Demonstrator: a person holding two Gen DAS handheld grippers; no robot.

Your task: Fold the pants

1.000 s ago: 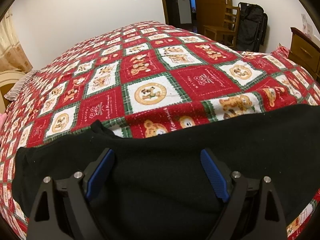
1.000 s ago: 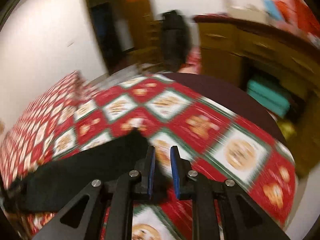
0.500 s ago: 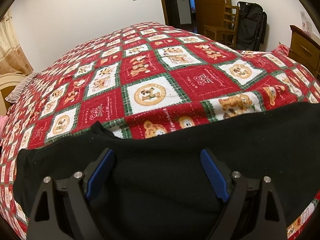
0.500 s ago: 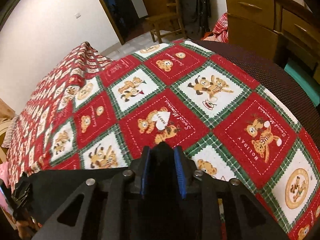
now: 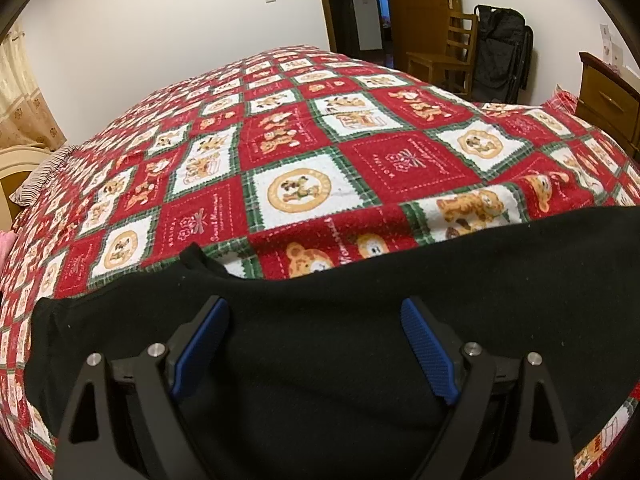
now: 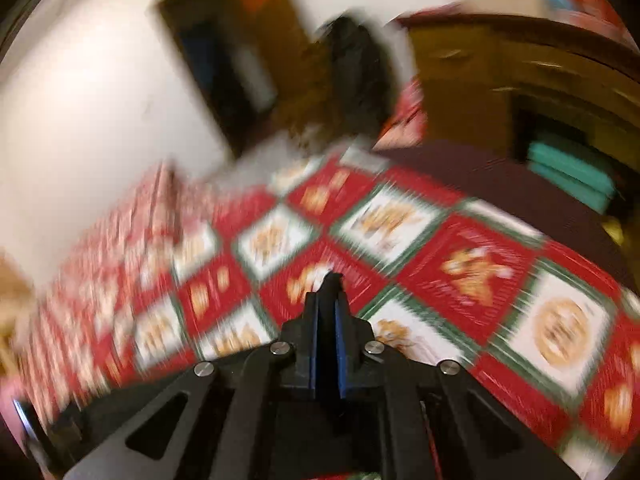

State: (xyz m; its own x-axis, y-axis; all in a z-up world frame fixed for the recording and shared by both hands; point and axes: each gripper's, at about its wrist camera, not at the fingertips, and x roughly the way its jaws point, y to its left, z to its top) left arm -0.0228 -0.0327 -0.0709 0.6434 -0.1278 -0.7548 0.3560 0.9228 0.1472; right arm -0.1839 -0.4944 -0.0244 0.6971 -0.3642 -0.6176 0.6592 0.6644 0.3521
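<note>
Black pants (image 5: 360, 320) lie spread across the near part of the bed, on a red, white and green bear-print bedspread (image 5: 296, 192); the dark cloth runs from the near left to the far right edge of the left wrist view, with a small corner poking up on its far edge, left of centre. Left claw (image 5: 314, 344) hovers over the pants, released, blue pads wide apart with nothing pinched between them. Right claw (image 6: 327, 320) is clenched on a narrow peak of black cloth, which stands up between the blue pads (image 6: 341, 344) and pokes out past the tips (the right wrist view is heavily smeared, so how deep the cloth sits in the grip cannot be read). Black cloth also trails away under that claw toward the near left. Handling estimate: soft, limp, light fabric with a matte, fleece-like look; no stiffness, so it should drape and sag from any single pinch point and drag on the textured bedspread rather than slide freely. A one-corner hold likely lets the rest bunch. Best places to take hold, judged from the lay: the hem or waistband corners along the far edge, both layers pinched together, one claw at each end so the fold line stays straight. Risk: thin bite slipping out if the lift is quick. Wooden chair (image 5: 444, 56) and drawers (image 5: 608, 100) stand beyond the bed, well apart from the work.
</note>
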